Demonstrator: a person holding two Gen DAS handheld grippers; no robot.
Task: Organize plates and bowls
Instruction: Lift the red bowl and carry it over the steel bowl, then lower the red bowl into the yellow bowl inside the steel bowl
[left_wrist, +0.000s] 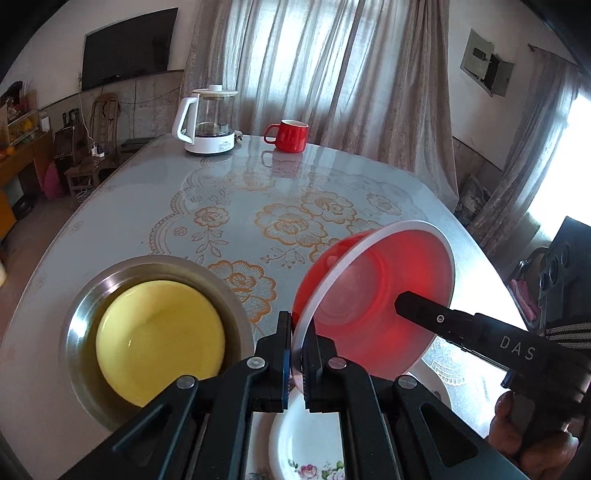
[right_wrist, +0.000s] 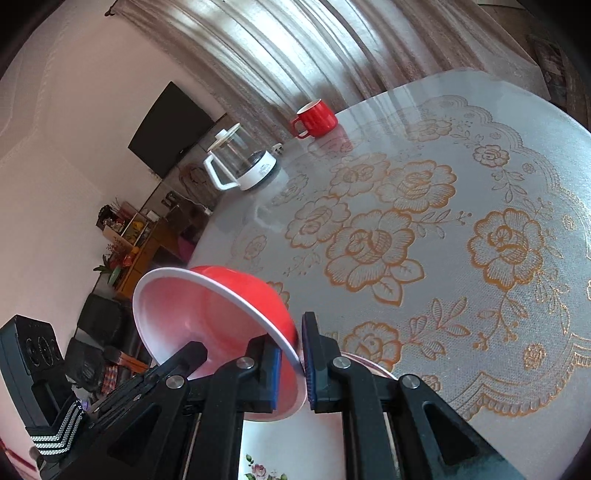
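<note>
**Two grippers, one red bowl, carried on edge**

Above the near edge of the tabletop (left_wrist: 258, 177), a red bowl (left_wrist: 373, 295) hangs tilted almost on its side, its white rim turned left and its red underside turned right. The left gripper (left_wrist: 297, 354) has its fingers closed tight on the near part of that rim. The right gripper (right_wrist: 300, 354) is likewise shut on the rim, one finger inside the bowl and one outside; in the left wrist view one of its fingers lies against the bowl's red outside. Pinching a thin rim from two places probably keeps the steeply tilted bowl from swinging.

Directly below, at the near edge, sits a white floral plate (left_wrist: 314, 443), only partly in view. To the left, a yellow bowl (left_wrist: 160, 341) rests inside a steel bowl (left_wrist: 77, 332), already nested. Judging by that pair, the red bowl is likely bound for the stack or the plate, though which cannot be told.

At the far side stand a kettle (left_wrist: 208, 122) and a red mug (left_wrist: 290, 134), well clear of the work.
</note>
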